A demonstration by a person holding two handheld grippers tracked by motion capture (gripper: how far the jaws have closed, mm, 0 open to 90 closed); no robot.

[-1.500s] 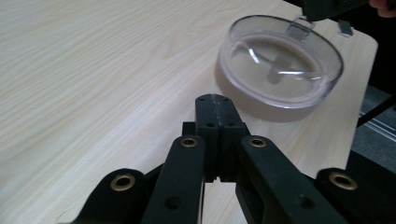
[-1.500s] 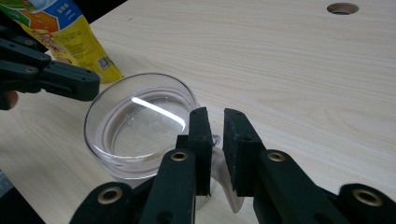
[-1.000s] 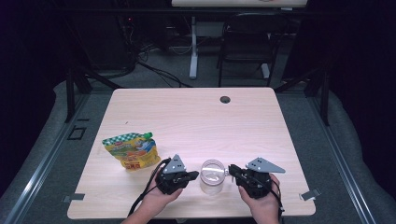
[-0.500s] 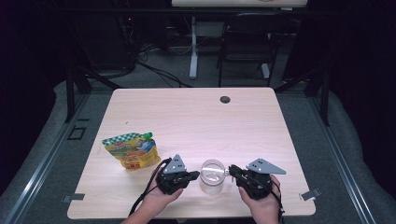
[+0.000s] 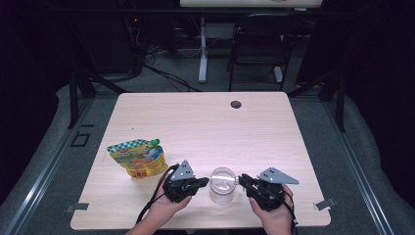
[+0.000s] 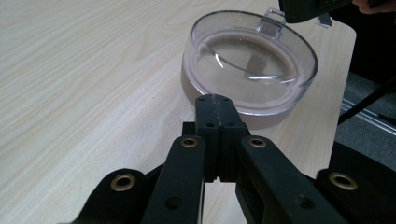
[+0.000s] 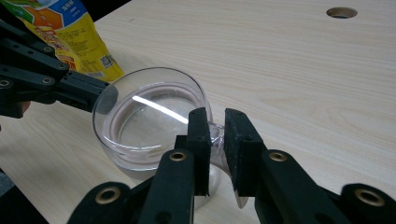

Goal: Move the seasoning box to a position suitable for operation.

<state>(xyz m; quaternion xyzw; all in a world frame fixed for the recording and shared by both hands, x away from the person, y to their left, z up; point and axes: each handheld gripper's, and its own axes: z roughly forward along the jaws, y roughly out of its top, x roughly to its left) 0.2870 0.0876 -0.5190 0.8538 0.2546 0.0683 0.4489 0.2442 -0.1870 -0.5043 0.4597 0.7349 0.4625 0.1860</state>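
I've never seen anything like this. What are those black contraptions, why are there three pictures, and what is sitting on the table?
A person sits at a pale wooden table, holding a black two-jaw hand tool in each hand. One camera looks down from above; two more ride on the tools and look along their jaws.

The left gripper has its jaws pressed together, holding nothing, its tip at the wall of a clear round plastic cup. The right gripper has its jaws around the cup's clear handle; whether they pinch it firmly is hard to tell.

To the left lies a yellow and green printed pouch with a green cap. A small dark round hole sits near the table's far edge.
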